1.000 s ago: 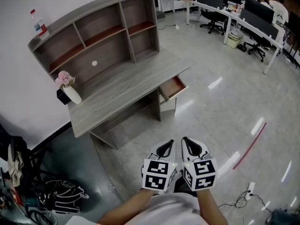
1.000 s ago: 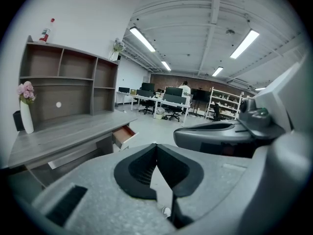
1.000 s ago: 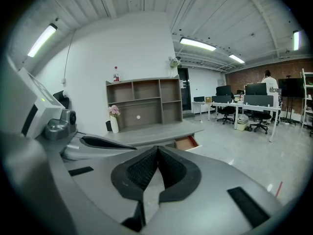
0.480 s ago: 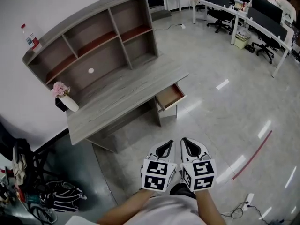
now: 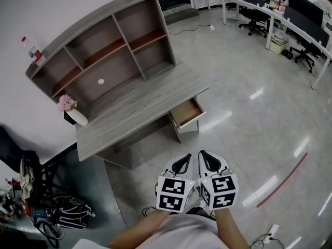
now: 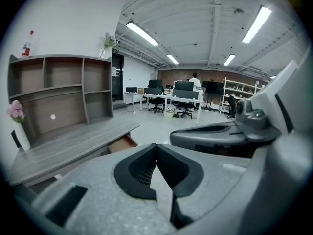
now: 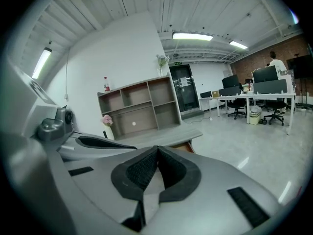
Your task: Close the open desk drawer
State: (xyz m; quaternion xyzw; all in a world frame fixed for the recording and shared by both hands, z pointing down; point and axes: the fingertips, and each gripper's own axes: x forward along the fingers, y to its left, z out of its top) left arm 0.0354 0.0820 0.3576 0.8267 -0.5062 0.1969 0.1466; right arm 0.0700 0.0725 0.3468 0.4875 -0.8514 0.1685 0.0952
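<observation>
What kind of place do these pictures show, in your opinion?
Most likely an open-plan office: long white desks with monitors, black swivel chairs, and a grey desk with shelves against a white wall.

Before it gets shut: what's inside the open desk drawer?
The drawer shows only its bare reddish-brown bottom, with nothing seen lying there; its back part is hidden under the desktop.

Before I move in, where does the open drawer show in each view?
Head view: drawer at centre, under the right end of the desk.
Left gripper view: drawer left of centre, just above the jaws.
Right gripper view: drawer near centre, peeking over the jaws.
Shared landmark: pink flowers at the desk's opposite end.
</observation>
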